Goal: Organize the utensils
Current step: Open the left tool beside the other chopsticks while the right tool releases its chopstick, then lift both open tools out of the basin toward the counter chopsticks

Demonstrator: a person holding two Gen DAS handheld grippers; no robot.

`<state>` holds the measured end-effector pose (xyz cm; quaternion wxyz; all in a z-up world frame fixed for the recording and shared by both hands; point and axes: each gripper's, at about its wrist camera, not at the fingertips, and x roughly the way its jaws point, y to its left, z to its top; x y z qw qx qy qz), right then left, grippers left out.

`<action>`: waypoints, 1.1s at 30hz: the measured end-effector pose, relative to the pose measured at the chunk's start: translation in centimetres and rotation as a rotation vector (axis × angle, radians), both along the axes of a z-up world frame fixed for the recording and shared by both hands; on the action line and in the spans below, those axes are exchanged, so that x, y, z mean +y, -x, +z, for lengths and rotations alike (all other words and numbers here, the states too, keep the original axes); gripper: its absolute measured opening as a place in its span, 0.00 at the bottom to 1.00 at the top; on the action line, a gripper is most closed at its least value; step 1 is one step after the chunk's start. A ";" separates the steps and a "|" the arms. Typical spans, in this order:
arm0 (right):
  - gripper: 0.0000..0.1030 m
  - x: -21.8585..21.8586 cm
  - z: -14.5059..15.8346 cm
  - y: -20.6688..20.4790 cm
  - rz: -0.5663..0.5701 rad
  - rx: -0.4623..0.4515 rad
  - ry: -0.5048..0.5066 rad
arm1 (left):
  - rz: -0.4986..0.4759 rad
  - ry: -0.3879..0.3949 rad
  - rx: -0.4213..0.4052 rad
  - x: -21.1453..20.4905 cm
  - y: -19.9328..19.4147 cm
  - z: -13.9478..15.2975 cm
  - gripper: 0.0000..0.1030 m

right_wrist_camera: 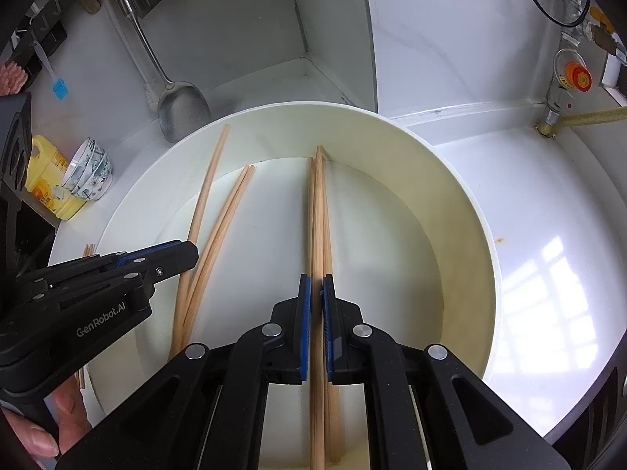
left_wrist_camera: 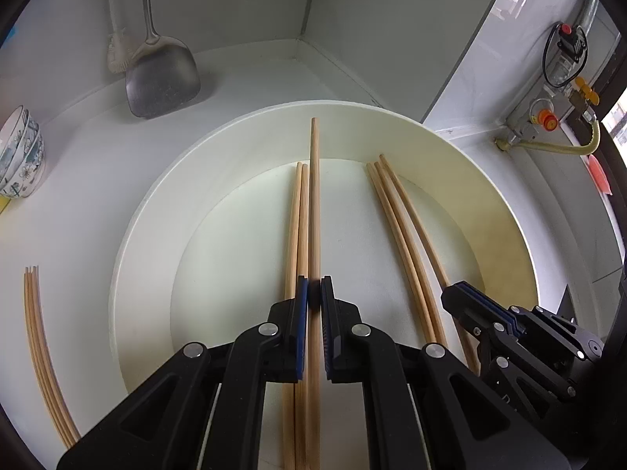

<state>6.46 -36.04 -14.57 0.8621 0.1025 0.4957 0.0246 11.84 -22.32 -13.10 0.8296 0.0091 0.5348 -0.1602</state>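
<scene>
A large cream basin [left_wrist_camera: 450,145] [right_wrist_camera: 462,203] holds wooden chopsticks. My left gripper [left_wrist_camera: 313,293] [right_wrist_camera: 188,254] is shut on one chopstick [left_wrist_camera: 314,203] [right_wrist_camera: 205,192], raised above two others [left_wrist_camera: 294,235] [right_wrist_camera: 223,219] lying under it. My right gripper [right_wrist_camera: 316,290] [left_wrist_camera: 454,293] is shut on a chopstick [right_wrist_camera: 315,219] in a group of three [left_wrist_camera: 399,227] whose far tips rest against the basin's far wall. Several more chopsticks [left_wrist_camera: 39,337] [right_wrist_camera: 88,250] lie on the white counter left of the basin.
A metal spatula [left_wrist_camera: 162,78] [right_wrist_camera: 182,111] and a brush [left_wrist_camera: 117,43] lean in the back corner. Stacked patterned bowls [left_wrist_camera: 19,152] [right_wrist_camera: 88,170] and a yellow bottle [right_wrist_camera: 47,176] stand at the left. Gas valves and a hose [left_wrist_camera: 560,133] are at the right wall.
</scene>
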 end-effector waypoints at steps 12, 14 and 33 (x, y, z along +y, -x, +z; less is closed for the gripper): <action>0.12 -0.5 1.0 1.0 -0.021 -0.021 0.021 | 0.053 -0.032 -0.027 0.5 0.2 0.8 0.64; 0.14 -0.5 1.2 1.2 -0.026 -0.026 0.024 | 0.050 -0.050 -0.041 0.8 0.3 1.3 0.64; 0.36 2.6 3.6 2.8 0.015 -0.050 0.028 | 0.108 -0.039 -0.120 6.9 3.0 4.8 0.78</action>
